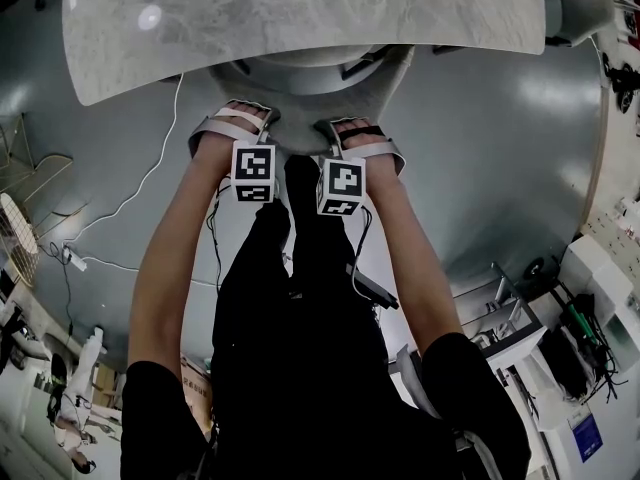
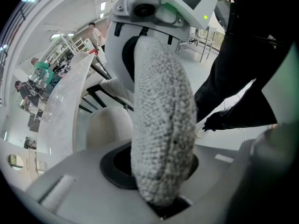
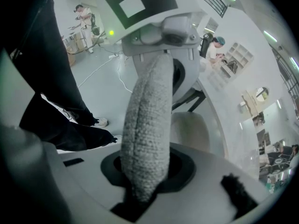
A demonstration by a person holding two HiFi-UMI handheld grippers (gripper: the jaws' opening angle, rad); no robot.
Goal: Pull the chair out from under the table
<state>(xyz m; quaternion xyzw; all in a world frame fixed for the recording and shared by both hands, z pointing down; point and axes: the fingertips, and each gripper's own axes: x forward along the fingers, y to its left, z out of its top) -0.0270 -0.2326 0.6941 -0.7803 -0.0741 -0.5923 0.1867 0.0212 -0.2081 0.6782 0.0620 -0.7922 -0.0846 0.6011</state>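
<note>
The chair (image 1: 372,90) stands tucked under the marble table (image 1: 300,13), and only its grey nubbly backrest shows past the table edge. My left gripper (image 1: 243,120) and right gripper (image 1: 346,128) both point steeply down onto the top rim of that backrest, side by side. In the left gripper view the backrest rim (image 2: 163,125) fills the gap between the jaws, pressed from both sides. The right gripper view shows the same rim (image 3: 147,125) wedged between its jaws. The cream seat (image 2: 108,125) lies beyond, under the table edge (image 2: 65,111).
The person's legs in black trousers (image 1: 300,298) stand right behind the chair. White cables (image 1: 140,188) and a power strip (image 1: 75,258) lie on the grey floor at the left. Desks and equipment (image 1: 590,308) crowd the right side. People stand far off (image 3: 84,13).
</note>
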